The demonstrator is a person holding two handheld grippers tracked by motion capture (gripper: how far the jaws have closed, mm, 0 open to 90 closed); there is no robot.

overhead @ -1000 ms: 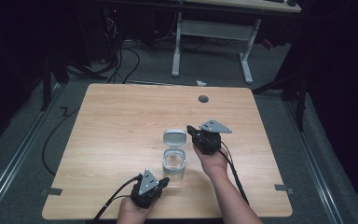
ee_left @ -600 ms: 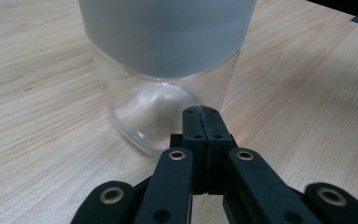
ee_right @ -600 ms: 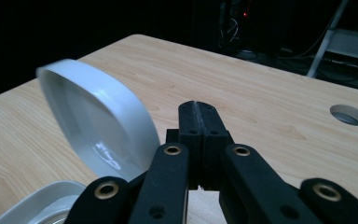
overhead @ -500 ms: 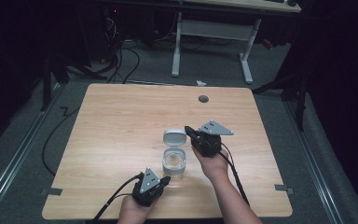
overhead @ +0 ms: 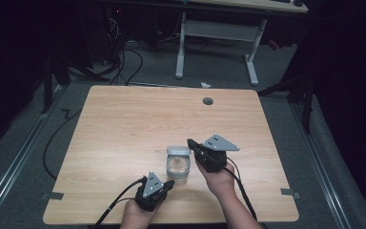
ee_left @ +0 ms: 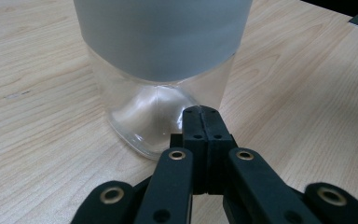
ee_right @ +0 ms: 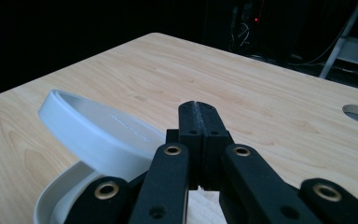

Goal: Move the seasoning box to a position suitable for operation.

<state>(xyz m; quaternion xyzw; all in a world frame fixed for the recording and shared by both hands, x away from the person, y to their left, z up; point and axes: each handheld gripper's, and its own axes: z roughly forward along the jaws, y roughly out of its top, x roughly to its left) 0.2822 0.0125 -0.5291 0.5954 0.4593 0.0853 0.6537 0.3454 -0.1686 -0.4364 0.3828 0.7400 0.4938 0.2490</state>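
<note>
wooden table [overhead: 124,129] | clear jar [overhead: 178,168] — lid [ee_right: 98,135] tilted open

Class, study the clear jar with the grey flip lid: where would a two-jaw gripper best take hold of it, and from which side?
Probably the grey collar below the raised lid, jaws across its flat faces, approaching level from the person's side. The jar stands upright, the collar is opaque and straight-walled, while the clear base rounds in and looks slippery. The lid tilts open, so a top approach is obstructed.
</note>
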